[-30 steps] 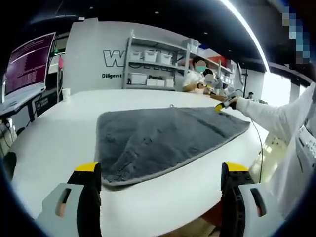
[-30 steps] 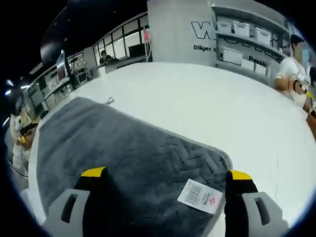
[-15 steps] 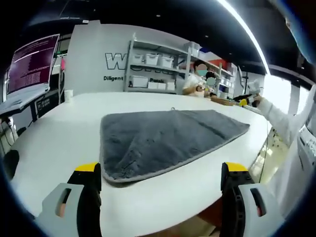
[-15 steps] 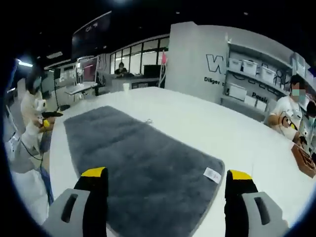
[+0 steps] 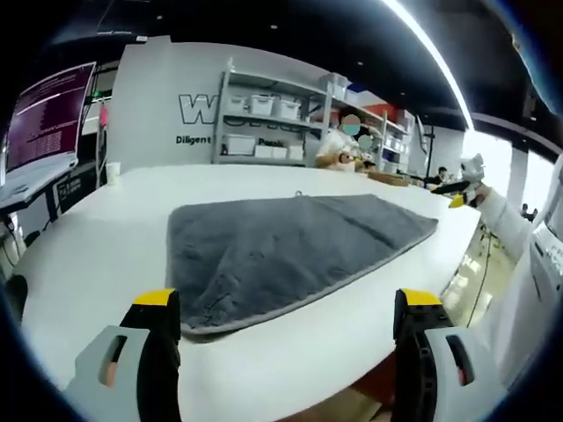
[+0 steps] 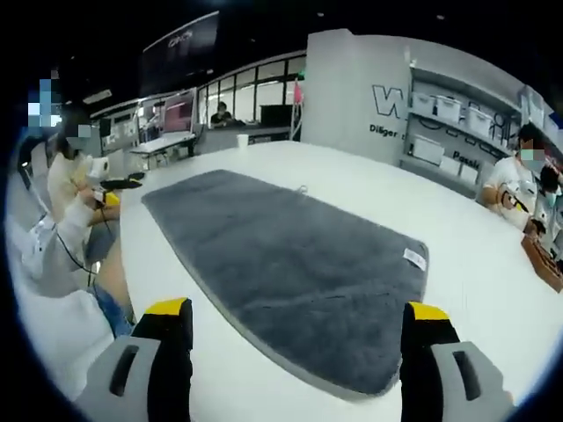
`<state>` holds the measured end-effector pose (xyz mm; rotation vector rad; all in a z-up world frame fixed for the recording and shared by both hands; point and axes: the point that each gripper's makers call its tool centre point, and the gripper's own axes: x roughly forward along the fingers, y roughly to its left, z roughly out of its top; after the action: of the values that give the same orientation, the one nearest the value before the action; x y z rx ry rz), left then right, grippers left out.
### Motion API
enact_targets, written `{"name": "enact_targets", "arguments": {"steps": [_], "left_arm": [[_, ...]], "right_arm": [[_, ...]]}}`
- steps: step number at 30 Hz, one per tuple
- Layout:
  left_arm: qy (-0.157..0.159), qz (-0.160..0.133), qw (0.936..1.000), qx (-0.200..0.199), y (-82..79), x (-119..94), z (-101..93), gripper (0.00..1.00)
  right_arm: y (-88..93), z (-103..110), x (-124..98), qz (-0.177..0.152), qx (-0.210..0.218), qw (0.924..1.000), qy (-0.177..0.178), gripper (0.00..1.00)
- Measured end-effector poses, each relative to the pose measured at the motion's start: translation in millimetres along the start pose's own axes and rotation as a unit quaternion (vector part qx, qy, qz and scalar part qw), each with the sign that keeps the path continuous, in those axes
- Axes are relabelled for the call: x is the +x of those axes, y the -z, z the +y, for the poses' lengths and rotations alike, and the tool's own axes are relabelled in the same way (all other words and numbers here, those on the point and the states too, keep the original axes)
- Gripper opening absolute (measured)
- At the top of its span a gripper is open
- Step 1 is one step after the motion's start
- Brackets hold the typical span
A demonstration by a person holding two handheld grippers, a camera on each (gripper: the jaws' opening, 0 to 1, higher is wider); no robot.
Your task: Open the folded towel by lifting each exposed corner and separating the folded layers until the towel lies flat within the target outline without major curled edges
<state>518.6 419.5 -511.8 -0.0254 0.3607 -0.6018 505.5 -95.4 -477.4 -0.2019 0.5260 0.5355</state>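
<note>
the grey towel (image 6: 290,272) is being shown spread flat on the white table (image 6: 352,189), where its label corner was lying between the right jaws a second ago. the right gripper (image 6: 295,352) is now being held back from it. both it and the left gripper (image 5: 286,338) are being held with jaws apart and empty.

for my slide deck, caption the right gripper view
Grey towel spread flat on white table, open hand-held gripper held above its near edge.

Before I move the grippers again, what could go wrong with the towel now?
The towel has a wrinkled near corner; it may stay curled. Its long edge lies close to the table edge, so a pull could drag it off. Both grippers hang open, holding nothing.
</note>
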Motion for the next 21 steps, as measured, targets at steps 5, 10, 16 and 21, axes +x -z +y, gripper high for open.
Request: {"name": "enact_targets", "arguments": {"steps": [5,10,16,21], "left_arm": [[0.032,-0.004,0.9992,0.022,-16.1,18.6,15.1,1.00],[0.084,-0.005,0.9944,0.065,-44.0,55.1,34.5,1.00],[0.128,0.006,0.9884,0.081,-74.3,122.5,62.9,1.00],[0.135,0.048,0.9870,0.073,-69.6,174.8,92.4,1.00]], "right_arm": [[-4.3,7.9,9.1,-0.006,0.000,0.9999,-0.013,0.99],[-2.6,15.2,19.8,-0.007,0.005,0.9996,-0.026,0.99],[-0.3,24.7,29.9,-0.002,0.008,0.9992,-0.039,0.99],[-4.4,26.5,31.6,-0.004,0.003,0.9990,-0.044,0.99]]}}
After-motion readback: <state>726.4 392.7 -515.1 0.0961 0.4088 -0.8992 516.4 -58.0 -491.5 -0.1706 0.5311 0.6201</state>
